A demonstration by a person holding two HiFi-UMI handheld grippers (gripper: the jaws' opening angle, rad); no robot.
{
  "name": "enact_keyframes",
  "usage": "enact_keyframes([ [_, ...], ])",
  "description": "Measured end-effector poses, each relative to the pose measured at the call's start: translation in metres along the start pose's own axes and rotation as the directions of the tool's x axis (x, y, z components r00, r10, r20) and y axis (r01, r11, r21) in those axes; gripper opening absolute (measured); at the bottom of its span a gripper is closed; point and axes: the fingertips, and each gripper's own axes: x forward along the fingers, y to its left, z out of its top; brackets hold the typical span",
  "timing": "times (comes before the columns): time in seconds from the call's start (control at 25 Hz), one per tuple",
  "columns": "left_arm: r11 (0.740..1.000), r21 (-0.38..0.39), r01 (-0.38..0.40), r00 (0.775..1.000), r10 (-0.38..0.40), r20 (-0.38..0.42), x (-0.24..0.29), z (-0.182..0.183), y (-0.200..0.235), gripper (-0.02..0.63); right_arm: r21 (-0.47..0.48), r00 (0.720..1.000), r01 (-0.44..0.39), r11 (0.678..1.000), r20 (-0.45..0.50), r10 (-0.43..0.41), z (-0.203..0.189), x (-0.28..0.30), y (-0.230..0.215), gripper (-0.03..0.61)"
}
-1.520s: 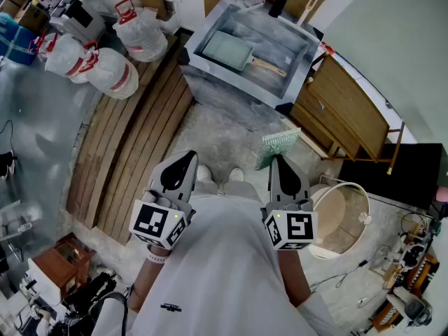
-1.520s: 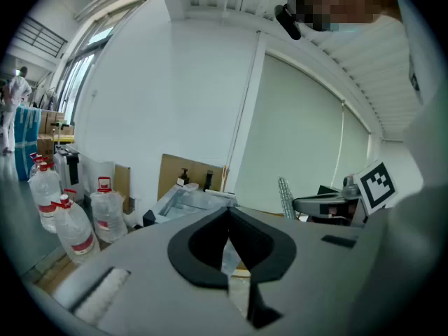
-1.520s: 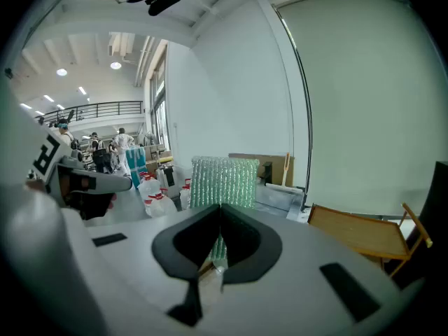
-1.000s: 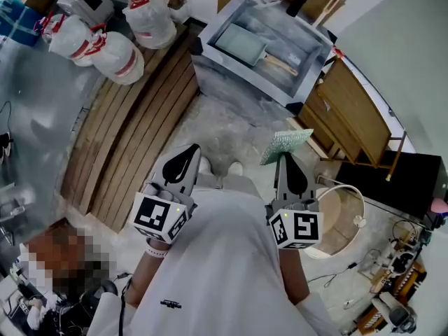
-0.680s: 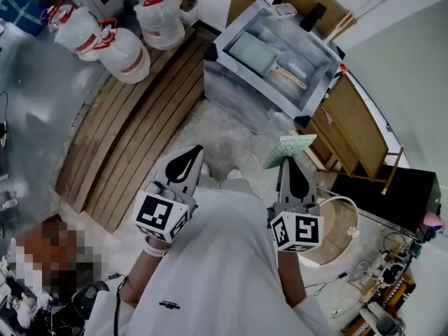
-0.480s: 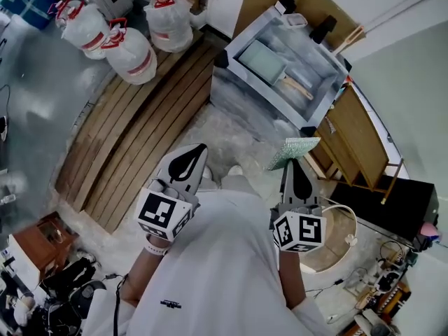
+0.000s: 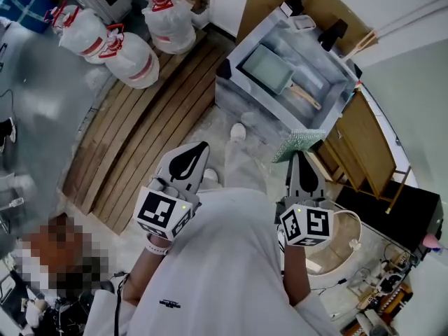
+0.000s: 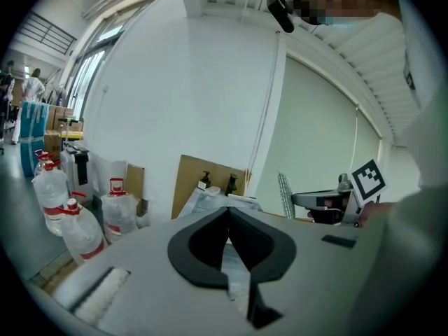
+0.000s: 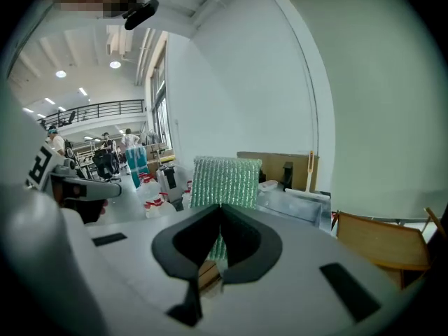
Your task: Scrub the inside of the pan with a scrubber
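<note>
Looking steeply down, the head view shows a person standing on a pale floor with a gripper in each hand at waist height. The left gripper (image 7: 201, 148) points toward the far side with its jaws together. The right gripper (image 7: 299, 155) holds a green scrubber (image 7: 299, 144) at its tip. The pan (image 7: 264, 68) lies inside a steel sink (image 7: 255, 107) on the far side, well apart from both grippers, with its wooden handle (image 7: 305, 96) lying toward the right. Water bottles (image 7: 130, 56) stand at the far left beside a run of wooden slats (image 7: 140, 135). A white bucket (image 7: 339, 238) sits near the person's right.

In the left gripper view, the left gripper (image 8: 227, 211) has its jaws closed against each other with nothing between them. The right gripper (image 8: 327, 200) shows to the right with the scrubber (image 8: 285, 196) seen edge-on, and the sink (image 8: 210, 200) stands far ahead.

In the right gripper view, the right gripper (image 9: 220, 208) has its jaws clamped on the lower edge of the scrubber (image 9: 225, 182), which stands upright above them. The sink (image 9: 297, 203) lies beyond to the right, and the left gripper (image 9: 84, 186) shows at the left.
</note>
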Motion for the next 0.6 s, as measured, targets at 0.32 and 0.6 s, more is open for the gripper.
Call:
enact_keyframes([
  [0.32,0.999,0.002,-0.049,0.999,0.049,-0.018,0.090,0.038,0.031,0.005,-0.061,0.995,-0.097,0.993,-0.027,0.096,0.037,0.094,-0.039,0.008],
  [0.6,0.990,0.012,-0.139,0.990,0.139,-0.014,0.158,0.075,0.047,0.005,-0.067,0.973,-0.224,0.972,-0.061,0.221,0.058,0.167,-0.067,0.009],
])
